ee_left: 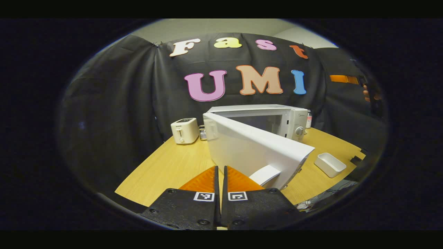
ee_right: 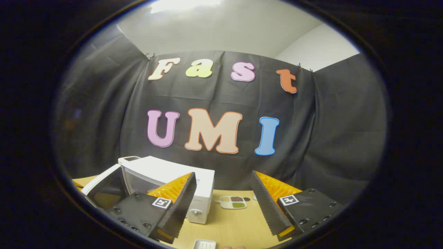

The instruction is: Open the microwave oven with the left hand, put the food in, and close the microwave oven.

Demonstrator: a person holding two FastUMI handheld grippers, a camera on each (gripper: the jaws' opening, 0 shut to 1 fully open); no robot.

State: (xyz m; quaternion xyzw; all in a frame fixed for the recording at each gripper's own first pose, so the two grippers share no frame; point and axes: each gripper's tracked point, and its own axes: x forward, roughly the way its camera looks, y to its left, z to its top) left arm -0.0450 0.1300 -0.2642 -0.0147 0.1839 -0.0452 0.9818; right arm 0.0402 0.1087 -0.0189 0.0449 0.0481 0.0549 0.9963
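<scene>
My left gripper has its jaws pressed together with nothing between them. Just ahead and to their right stands the microwave door, swung well out from the microwave. Its free edge, with the handle, sits just beside my jaw tips on the right; its hinge side is farther off and to the left, so the door's long edge runs away from me on a slant. The cavity opens beyond the door, to the right.

My right gripper has its jaws spread wide and holds nothing. From its view the microwave lies ahead and to the left of the jaws, the open door at the far left. The food, which I take to be the small divided tray, lies on the counter ahead, between the two fingers and below them. A white dish sits nearer, low between the jaws.

So the right jaws are nearer the food, and I judge the coming move to be theirs: down and forward onto the tray, then left into the cavity.
</scene>
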